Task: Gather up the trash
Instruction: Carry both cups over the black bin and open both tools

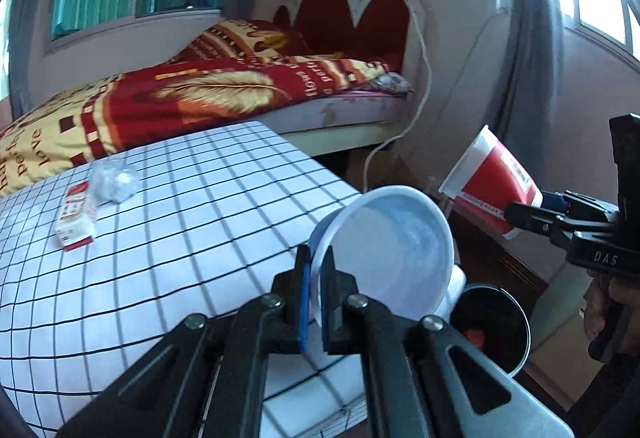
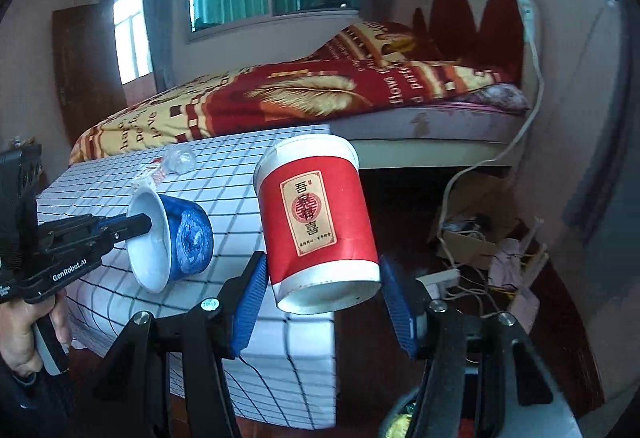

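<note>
On the checked tablecloth (image 1: 180, 222), a small red-and-white carton (image 1: 76, 215) lay beside a crumpled clear wrapper (image 1: 114, 181). The left gripper (image 1: 316, 302) was pinched narrowly on the rim of a blue-and-white bowl (image 1: 384, 254), tilted mouth-up beyond the table's edge above a dark bin (image 1: 494, 326). The right gripper (image 2: 324, 294), about half open, clamped a red paper cup (image 2: 320, 222) by its base, its white rim leaning away toward the bed (image 2: 320, 93).
</note>
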### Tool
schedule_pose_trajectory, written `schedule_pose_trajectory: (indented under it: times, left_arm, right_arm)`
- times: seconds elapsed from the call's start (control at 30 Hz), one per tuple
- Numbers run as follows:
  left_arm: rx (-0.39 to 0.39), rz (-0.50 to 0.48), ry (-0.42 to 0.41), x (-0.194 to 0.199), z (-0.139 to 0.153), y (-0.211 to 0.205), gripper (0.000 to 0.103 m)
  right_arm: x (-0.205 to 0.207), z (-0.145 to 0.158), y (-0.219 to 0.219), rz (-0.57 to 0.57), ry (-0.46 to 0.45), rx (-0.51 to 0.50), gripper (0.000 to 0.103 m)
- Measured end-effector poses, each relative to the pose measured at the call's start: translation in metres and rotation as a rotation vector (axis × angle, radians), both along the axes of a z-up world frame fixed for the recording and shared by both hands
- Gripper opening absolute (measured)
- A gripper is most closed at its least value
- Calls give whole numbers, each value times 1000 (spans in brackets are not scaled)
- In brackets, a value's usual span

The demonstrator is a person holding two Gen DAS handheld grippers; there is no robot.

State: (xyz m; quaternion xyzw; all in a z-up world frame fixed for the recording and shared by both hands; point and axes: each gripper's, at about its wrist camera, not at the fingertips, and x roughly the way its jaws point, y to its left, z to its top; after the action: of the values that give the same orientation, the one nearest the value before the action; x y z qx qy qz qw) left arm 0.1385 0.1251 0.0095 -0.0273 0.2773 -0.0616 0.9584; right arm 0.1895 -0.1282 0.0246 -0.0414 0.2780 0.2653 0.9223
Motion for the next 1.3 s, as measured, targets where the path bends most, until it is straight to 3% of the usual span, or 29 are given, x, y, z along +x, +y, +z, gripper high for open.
schedule_pose_trajectory:
  times: [0.7, 1.3]
  left_arm:
    - [30, -250, 45, -3, -11, -129, 5]
    - [33, -418, 161, 7, -60, -219, 5]
  right_arm:
    - [-18, -47, -109, -173, 64, -26, 59]
    - [-31, -107, -201, -321, 201, -85, 58]
